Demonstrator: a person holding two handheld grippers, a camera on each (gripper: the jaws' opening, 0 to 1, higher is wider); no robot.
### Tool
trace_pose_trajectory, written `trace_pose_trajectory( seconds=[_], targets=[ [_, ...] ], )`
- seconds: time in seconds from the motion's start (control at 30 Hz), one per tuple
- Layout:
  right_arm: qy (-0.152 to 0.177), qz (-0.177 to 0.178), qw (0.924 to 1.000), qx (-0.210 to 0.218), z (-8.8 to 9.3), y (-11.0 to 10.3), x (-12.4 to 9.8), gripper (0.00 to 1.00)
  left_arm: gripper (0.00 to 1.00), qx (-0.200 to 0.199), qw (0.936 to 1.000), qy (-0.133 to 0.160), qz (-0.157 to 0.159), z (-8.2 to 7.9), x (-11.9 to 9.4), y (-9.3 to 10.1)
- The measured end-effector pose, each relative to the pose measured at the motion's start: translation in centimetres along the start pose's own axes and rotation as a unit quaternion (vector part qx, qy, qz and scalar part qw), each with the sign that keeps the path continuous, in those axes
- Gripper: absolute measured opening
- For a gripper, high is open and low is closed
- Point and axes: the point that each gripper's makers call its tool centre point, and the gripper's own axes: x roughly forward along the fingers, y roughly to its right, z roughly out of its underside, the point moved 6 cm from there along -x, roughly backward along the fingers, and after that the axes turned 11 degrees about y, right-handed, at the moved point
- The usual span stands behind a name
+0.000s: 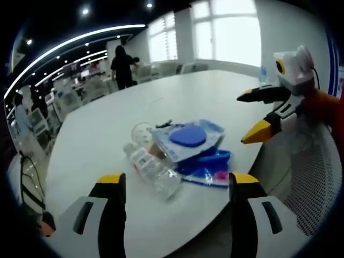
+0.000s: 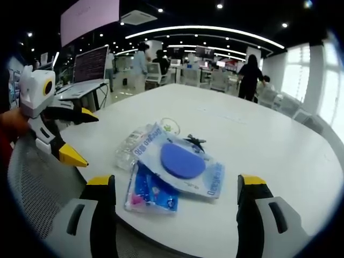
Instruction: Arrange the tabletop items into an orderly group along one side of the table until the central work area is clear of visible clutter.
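Note:
A small pile sits near the edge of the white table (image 1: 177,91) (image 2: 258,140). It holds a clear packet with a blue disc (image 1: 188,137) (image 2: 183,161), a blue packet (image 1: 207,167) (image 2: 150,194) under it, a clear plastic bottle (image 1: 153,171) (image 2: 126,148) lying on its side, and a small black clip (image 1: 164,124) (image 2: 194,142). My left gripper (image 1: 177,180) (image 2: 81,137) is open, short of the pile. My right gripper (image 2: 174,183) (image 1: 250,117) is also open, off the table edge beside the pile. Neither holds anything.
A grey mesh chair (image 1: 312,177) (image 2: 37,188) stands at the table edge below the grippers. A screen (image 2: 91,64) stands on a desk behind. A person (image 1: 122,67) (image 2: 250,75) stands far off among office desks. Windows (image 1: 215,32) line the far wall.

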Motion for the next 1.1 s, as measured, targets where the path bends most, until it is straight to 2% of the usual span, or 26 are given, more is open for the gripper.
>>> trace_pose_trajectory(
  seconds=[0.4, 0.67, 1.1],
  targets=[
    [0.005, 0.001, 0.9999, 0.012, -0.3, 0.4, 0.1, 0.92, 0.76, -0.003, 0.9999, -0.007, 0.011, 0.0, 0.3, 0.1],
    [0.007, 0.003, 0.9998, 0.017, -0.4, 0.6, 0.4, 0.90, 0.74, -0.009, 0.9999, -0.002, 0.012, -0.4, 1.1, -0.5],
    [0.007, 0.014, 0.9999, 0.004, -1.1, 3.1, 0.8, 0.83, 0.70, 0.009, 0.9996, 0.008, 0.024, -2.2, 3.7, -1.3]
  ],
)
